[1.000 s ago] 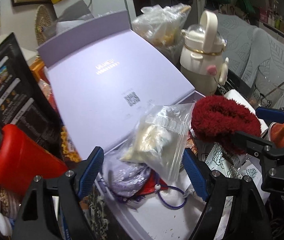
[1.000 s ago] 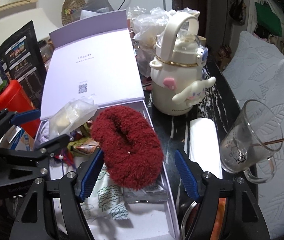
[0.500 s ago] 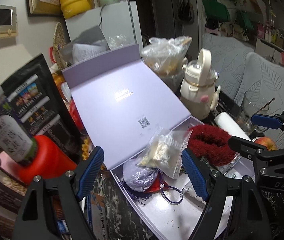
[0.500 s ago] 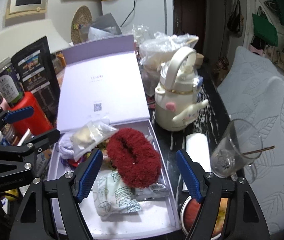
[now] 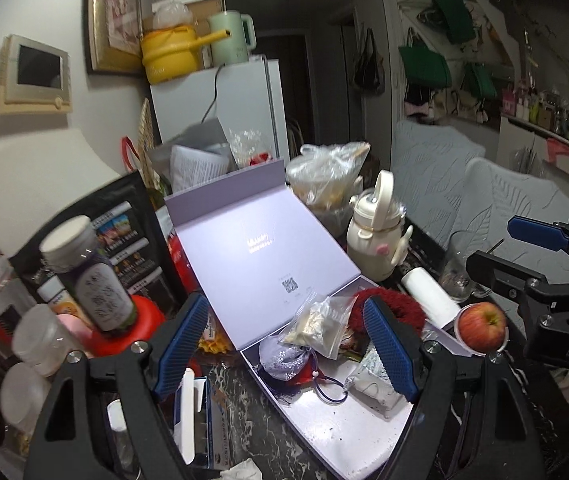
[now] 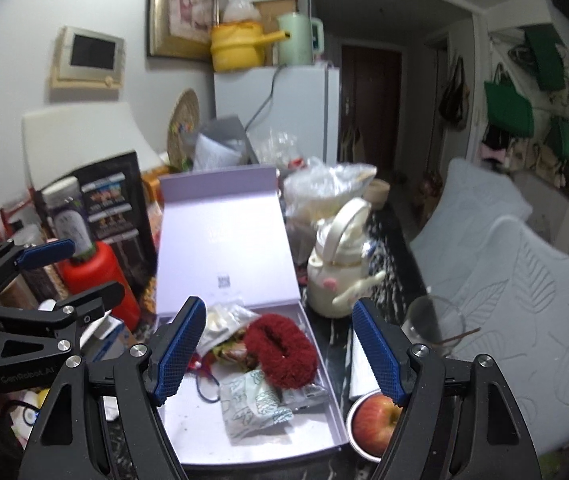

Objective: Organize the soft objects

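Observation:
An open lilac box (image 5: 348,432) (image 6: 252,440) lies on the cluttered table with its lid (image 5: 268,256) propped up behind. Inside lie a fluffy red scrunchie (image 6: 282,350) (image 5: 404,308), a clear zip bag (image 5: 320,326) (image 6: 220,322), a lilac pouch (image 5: 284,362) with a cord, and a patterned packet (image 6: 254,404) (image 5: 372,384). My left gripper (image 5: 286,346) is open and empty, raised above the box's near left. My right gripper (image 6: 276,354) is open and empty, raised above the box's front.
A cream kettle-shaped bottle (image 6: 336,276), a glass (image 6: 432,320), a white roll (image 5: 428,294) and an apple in a bowl (image 6: 376,420) stand right of the box. A red bottle (image 6: 100,280), jars (image 5: 96,276) and a black bag (image 5: 124,232) crowd the left.
Both grippers have pulled back and up from the box, so the box and table look smaller. Both stay open and empty. The things in the box have not moved.

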Tool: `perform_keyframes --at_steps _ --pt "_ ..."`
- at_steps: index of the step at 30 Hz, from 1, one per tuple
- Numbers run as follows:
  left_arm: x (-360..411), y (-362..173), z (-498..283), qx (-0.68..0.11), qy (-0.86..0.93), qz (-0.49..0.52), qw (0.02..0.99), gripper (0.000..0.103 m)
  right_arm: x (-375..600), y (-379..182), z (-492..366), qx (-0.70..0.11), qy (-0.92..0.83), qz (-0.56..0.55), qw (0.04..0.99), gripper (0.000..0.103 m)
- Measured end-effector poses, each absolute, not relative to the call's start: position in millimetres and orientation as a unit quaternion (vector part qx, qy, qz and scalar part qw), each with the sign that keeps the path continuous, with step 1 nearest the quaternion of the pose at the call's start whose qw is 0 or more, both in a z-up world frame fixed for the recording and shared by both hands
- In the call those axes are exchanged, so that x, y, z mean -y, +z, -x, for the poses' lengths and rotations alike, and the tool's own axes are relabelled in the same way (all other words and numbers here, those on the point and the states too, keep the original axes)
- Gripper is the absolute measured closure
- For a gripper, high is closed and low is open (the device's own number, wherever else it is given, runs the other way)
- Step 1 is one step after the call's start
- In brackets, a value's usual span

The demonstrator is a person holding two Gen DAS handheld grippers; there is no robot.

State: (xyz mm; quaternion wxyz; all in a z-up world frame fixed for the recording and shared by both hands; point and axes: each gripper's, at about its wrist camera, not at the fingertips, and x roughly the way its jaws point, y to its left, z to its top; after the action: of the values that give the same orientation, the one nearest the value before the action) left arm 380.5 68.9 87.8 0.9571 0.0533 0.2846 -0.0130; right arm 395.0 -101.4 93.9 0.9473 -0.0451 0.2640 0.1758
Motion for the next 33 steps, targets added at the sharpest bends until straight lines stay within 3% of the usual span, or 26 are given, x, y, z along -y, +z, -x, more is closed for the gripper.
perform_keyframes --at_steps 7,12,20,33 --pt "-67.9 114.8 -338.0 -0.252 -0.019 -0.048 0.966 0.021 108.2 118.4 -348.9 -0.23 0.167 0.048 0.958 0.019" --pt "-66.0 123.8 -309.6 -0.234 -0.012 -0.049 0.971 0.006 113.1 128.9 -318.5 -0.213 0.156 0.049 0.963 0.015" --pt "-65.1 123.2 -268.7 -0.215 -0.019 -0.042 0.975 0.005 121.7 127.7 -275.7 -0.201 0.136 0.049 0.969 0.009" --pt "-72.1 87.8 -234.2 -0.239 -0.036 -0.014 0.97 0.005 128.7 87.6 -242.9 -0.237 0.106 0.033 0.965 0.008"
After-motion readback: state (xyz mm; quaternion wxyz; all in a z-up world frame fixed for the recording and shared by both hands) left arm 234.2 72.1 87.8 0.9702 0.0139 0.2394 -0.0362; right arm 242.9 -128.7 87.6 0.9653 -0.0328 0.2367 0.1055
